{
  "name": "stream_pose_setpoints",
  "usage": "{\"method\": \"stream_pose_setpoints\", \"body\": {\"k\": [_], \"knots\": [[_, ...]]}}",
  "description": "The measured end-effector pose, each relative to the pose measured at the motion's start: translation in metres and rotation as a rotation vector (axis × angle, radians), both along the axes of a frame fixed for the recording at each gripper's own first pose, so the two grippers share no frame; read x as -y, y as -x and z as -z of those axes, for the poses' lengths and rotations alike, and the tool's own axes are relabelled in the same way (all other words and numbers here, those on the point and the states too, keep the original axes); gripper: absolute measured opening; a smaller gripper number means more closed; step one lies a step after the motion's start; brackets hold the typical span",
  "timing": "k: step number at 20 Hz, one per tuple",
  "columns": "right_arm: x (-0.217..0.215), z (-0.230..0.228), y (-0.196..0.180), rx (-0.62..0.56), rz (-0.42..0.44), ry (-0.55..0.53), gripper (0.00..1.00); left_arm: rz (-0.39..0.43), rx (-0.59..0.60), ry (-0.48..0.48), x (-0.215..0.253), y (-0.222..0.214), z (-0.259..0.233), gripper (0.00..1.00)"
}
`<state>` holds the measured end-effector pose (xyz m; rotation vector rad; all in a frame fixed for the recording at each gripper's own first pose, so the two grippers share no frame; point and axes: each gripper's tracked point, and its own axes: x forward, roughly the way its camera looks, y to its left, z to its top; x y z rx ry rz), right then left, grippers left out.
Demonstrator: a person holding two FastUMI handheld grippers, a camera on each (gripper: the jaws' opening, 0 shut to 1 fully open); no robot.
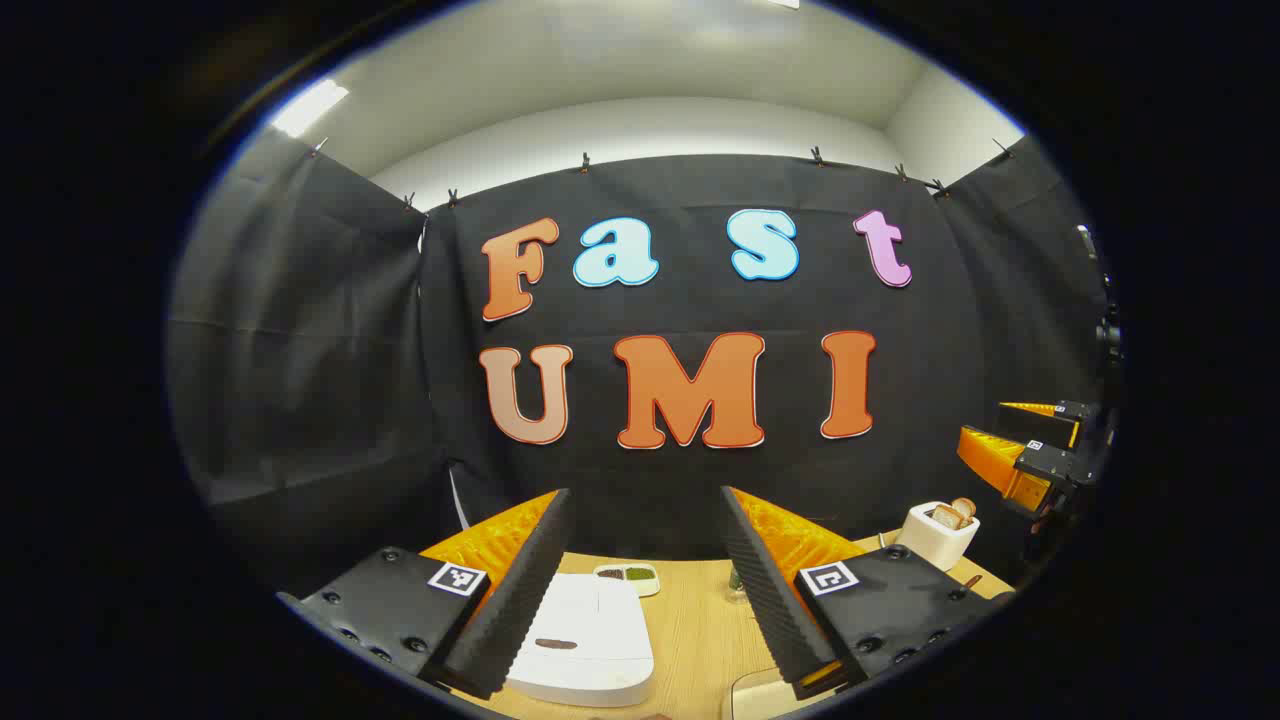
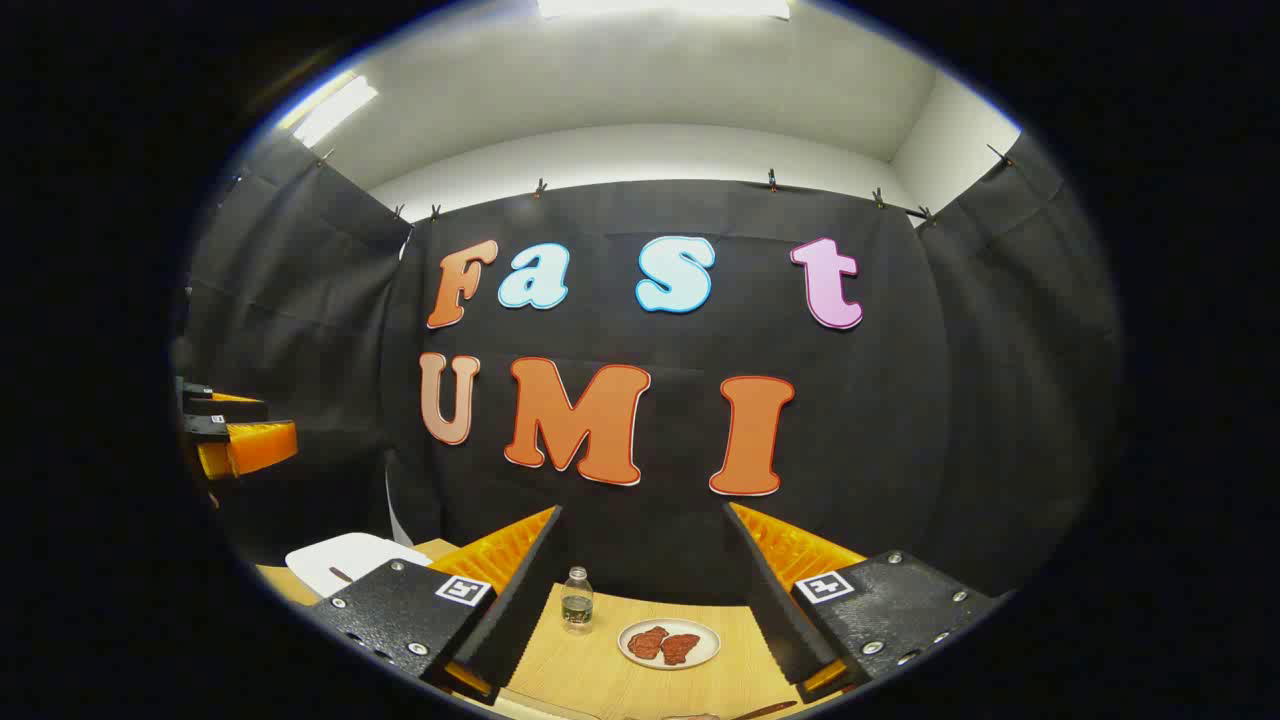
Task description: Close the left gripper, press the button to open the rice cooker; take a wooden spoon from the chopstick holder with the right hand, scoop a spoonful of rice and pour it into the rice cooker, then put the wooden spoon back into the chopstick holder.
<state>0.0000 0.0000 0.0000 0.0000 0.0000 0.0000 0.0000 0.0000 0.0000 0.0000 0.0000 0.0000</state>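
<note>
My left gripper [image 1: 645, 590] hangs above the wooden table [image 1: 700, 640] with its fingers spread wide, gripping nothing. Between them, in the left gripper view, I see the white rice cooker [image 1: 585, 640], lid shut, with a small two-part dish [image 1: 628, 577] just behind it. A white toaster [image 1: 938, 533] with bread sits far right. My right gripper [image 2: 645, 600] is also wide apart and empty; beyond it stand a small bottle [image 2: 576, 600] and a plate of red meat slices [image 2: 668, 643]. I cannot tell where the chopstick holder is.
</note>
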Motion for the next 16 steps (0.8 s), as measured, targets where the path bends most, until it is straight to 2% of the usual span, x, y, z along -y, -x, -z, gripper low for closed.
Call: {"method": "stream_pose_setpoints", "body": {"k": [2, 4, 15, 16], "knots": [[0.002, 0.004, 0.0, -0.01, 0.003, -0.002, 0.97, -0.016, 0.001, 0.002, -0.003, -0.001, 0.0, 0.96], [0.004, 0.007, -0.001, -0.017, 0.008, -0.004, 0.95, -0.022, -0.007, 0.003, -0.005, -0.001, 0.003, 1.0], [0.001, 0.013, -0.006, -0.03, 0.007, -0.006, 0.95, -0.016, -0.044, 0.003, -0.013, -0.004, 0.012, 1.0], [0.0, 0.014, -0.007, -0.032, 0.007, -0.005, 0.95, -0.017, -0.053, 0.005, -0.014, -0.005, 0.015, 0.96]]}}
